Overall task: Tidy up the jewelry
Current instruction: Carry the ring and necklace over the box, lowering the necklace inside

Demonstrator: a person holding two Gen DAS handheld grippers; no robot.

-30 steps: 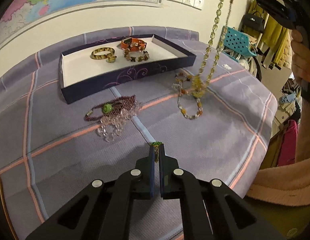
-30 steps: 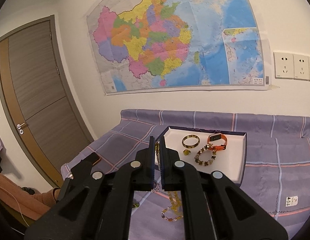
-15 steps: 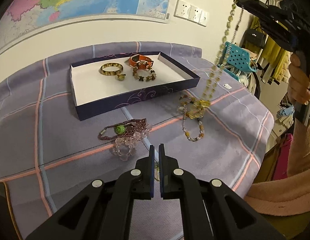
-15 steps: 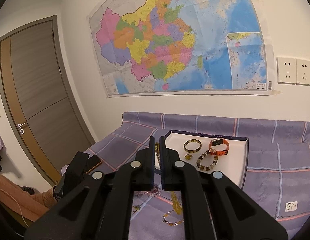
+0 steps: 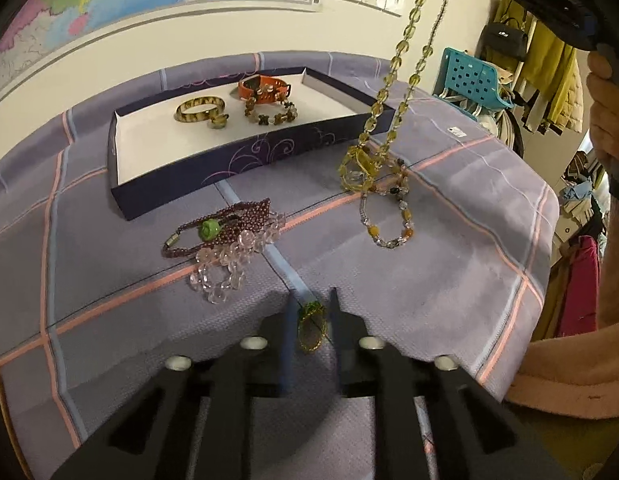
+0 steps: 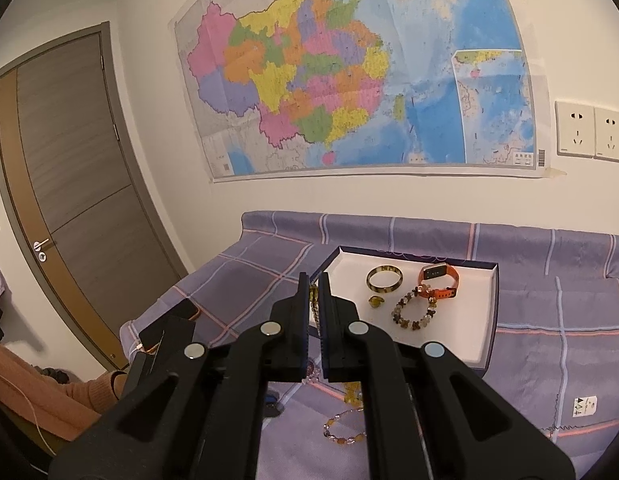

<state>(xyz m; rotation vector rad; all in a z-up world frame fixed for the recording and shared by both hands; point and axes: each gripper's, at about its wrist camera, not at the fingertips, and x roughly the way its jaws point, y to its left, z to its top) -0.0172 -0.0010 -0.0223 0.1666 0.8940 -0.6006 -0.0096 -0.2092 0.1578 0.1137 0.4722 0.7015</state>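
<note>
Nearby, beaded bracelets lie between left tongs and tray.

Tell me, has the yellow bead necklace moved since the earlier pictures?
Yes. The yellow bead necklace, hanging from the right gripper, now crosses the right corner of the box; before, it hung beside it.

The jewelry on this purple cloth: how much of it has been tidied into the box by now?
Done: the box holds an amber bangle, a small ring, an orange watch and a beaded bracelet.

In hand: the right gripper dangles a yellow bead necklace; the left gripper, its jaws opening, has a green ring between them.

Left: maroon bracelet, clear bracelet, mixed-stone bracelet.
</note>
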